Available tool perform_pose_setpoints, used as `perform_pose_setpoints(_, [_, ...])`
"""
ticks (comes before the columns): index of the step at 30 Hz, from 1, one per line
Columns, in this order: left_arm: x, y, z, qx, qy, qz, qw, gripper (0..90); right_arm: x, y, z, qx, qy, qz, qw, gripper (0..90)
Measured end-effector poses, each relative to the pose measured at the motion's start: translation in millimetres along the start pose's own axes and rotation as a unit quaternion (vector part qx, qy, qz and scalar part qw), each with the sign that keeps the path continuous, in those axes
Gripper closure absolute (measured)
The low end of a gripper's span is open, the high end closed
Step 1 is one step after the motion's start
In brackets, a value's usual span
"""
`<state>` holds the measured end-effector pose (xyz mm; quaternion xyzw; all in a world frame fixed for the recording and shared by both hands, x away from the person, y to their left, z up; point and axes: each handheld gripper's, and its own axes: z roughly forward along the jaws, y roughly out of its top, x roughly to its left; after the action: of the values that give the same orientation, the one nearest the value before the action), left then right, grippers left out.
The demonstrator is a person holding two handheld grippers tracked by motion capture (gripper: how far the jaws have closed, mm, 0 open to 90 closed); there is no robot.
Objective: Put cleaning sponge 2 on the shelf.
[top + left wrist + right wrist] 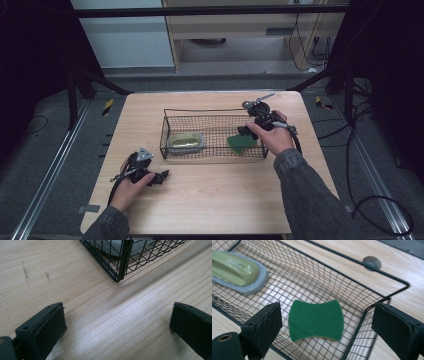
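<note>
While poised at the 3 o'clock end of the wire basket (215, 131), right gripper (325, 326) spread wide, clasping nothing, jaws either side of the green scouring pad (316, 319) lying flat on the mesh floor. At the basket's 9 o'clock end, a grey sponge with olive handle (235, 271). Left gripper (117, 325) parted too, empty, low over bare wooden table (105, 322) at 7 o'clock from the basket, corner just ahead.
</note>
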<state>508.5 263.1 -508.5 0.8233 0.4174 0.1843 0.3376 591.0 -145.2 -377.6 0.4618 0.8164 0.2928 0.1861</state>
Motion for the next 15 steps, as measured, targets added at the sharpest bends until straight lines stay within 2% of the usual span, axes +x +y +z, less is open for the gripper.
perform_pose_setpoints(11, [0.0, 0.0, 0.0, 0.0, 0.0, 0.0, 1.0, 0.0, -23.6, -18.1, -16.2, -0.014, -0.015, 0.021, 0.9996, 12.0])
perform_pose_setpoints(15, [0.0, 0.0, 0.0, 0.0, 0.0, 0.0, 1.0, 0.0, -33.6, -26.9, -22.5, -0.027, -0.02, 0.027, 0.9991, 11.7])
